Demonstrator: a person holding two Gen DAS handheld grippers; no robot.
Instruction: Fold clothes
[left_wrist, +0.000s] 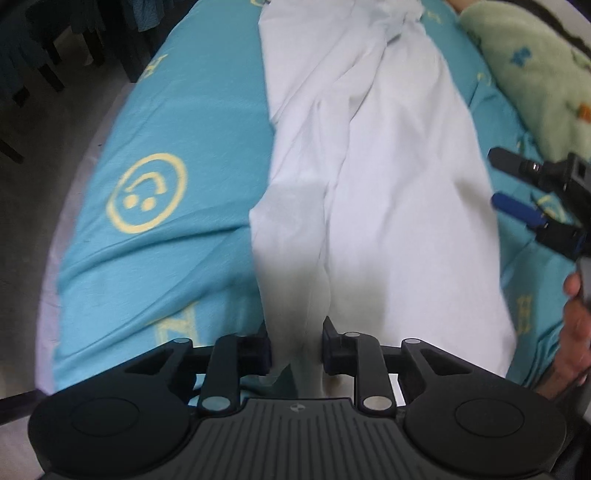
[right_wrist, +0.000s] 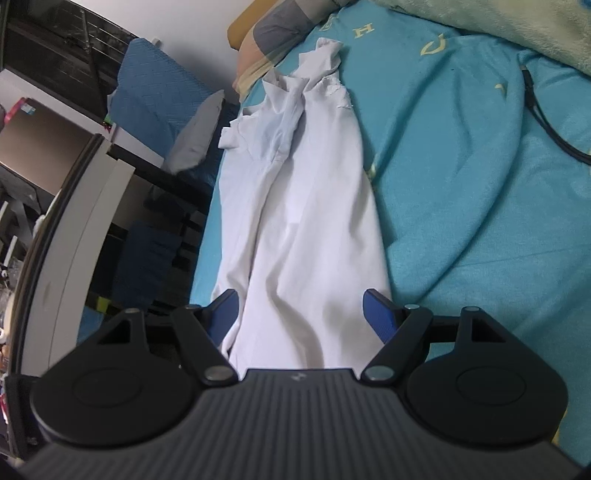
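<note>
Your left gripper (left_wrist: 295, 341) seems clenched on the white garment's (left_wrist: 388, 192) near edge, though blur hides contact; your right gripper (right_wrist: 301, 308) stands released over it on the bed (right_wrist: 461, 184).

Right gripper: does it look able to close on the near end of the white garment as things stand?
Probably yes. The right gripper stands open with the white garment lying between its blue fingers, and nothing else lies on the turquoise sheet in between.
</note>
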